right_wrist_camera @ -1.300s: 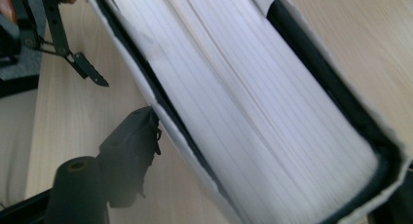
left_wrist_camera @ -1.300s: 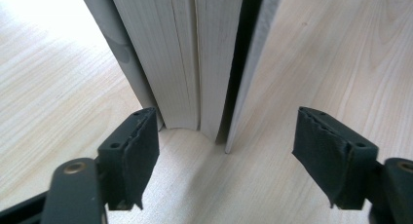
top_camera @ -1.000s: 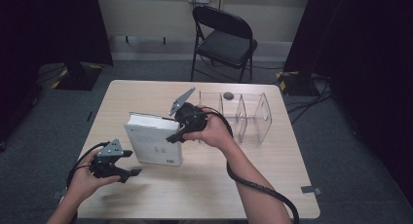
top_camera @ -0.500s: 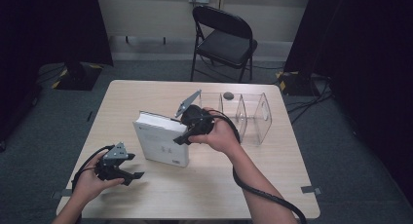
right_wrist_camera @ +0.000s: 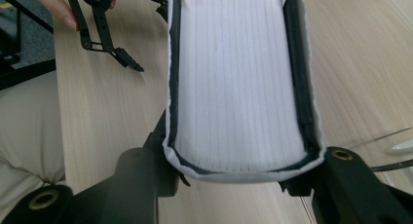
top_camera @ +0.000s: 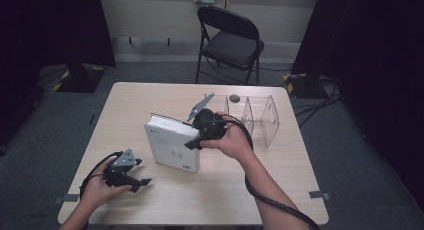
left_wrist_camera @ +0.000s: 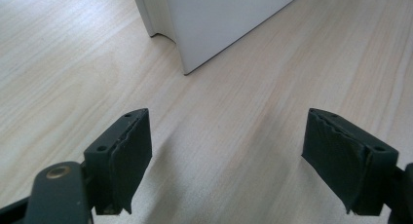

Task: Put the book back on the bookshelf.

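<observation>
A staged recording room: black curtains [top_camera: 55, 30], grey carpet [top_camera: 350, 180], one folding chair [top_camera: 231, 40], taped table [top_camera: 300, 190]

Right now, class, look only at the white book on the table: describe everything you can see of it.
The white book is a thick volume with a plain pale cover bearing small dark print and a block of white pages. It stands tilted near the middle of the wooden table, one lower corner close to the tabletop. The right gripper is clamped across its thickness, jaws pressed against both covers. The left gripper is apart from it.
</observation>
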A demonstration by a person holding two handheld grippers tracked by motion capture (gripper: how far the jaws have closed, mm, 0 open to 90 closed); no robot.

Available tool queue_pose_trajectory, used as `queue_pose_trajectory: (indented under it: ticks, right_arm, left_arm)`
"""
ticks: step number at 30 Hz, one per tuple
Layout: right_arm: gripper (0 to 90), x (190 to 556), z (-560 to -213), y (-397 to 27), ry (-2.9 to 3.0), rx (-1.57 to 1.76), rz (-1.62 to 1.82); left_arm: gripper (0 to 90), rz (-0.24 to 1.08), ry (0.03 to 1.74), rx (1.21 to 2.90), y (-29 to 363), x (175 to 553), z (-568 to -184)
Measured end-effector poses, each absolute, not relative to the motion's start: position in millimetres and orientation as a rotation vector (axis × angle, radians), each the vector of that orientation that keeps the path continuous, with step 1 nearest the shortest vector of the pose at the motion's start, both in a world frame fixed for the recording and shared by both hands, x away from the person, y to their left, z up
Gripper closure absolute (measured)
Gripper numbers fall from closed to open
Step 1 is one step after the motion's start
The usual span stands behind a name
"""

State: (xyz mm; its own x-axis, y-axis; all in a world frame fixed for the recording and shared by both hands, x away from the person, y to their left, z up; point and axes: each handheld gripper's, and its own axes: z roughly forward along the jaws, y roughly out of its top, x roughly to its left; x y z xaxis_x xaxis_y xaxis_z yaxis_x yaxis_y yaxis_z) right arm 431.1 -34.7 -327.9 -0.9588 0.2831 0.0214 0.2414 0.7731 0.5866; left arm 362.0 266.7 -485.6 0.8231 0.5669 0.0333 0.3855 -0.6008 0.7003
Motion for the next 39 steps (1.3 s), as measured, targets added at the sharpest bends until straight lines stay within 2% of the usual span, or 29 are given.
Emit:
queue_pose_trajectory:
  ticks: [9, 21, 30, 32, 39]
  right_arm:
    - [49.8, 430, -326, -31, 2.901, 0.454, 0.915]
    - [46.4, 431, -326, -28, 2.901, 0.464, 0.924]
    - [41.3, 433, -320, -16, 2.885, 0.514, 0.953]
    - [37.3, 433, -319, -12, 2.865, 0.521, 0.936]
    - [34.2, 437, -324, 1, 2.866, 0.581, 0.896]
  left_arm:
    - [17.1, 0.321, 0.687, 2.322, 269, 362, -490]
    - [14.0, 0.293, 0.718, 2.284, 277, 362, -497]
    - [2.8, 0.307, 0.703, 2.249, 278, 362, -503]
    - [2.3, 0.297, 0.705, 2.246, 278, 362, -503]
    - [1.8, 0.292, 0.704, 2.246, 277, 362, -503]
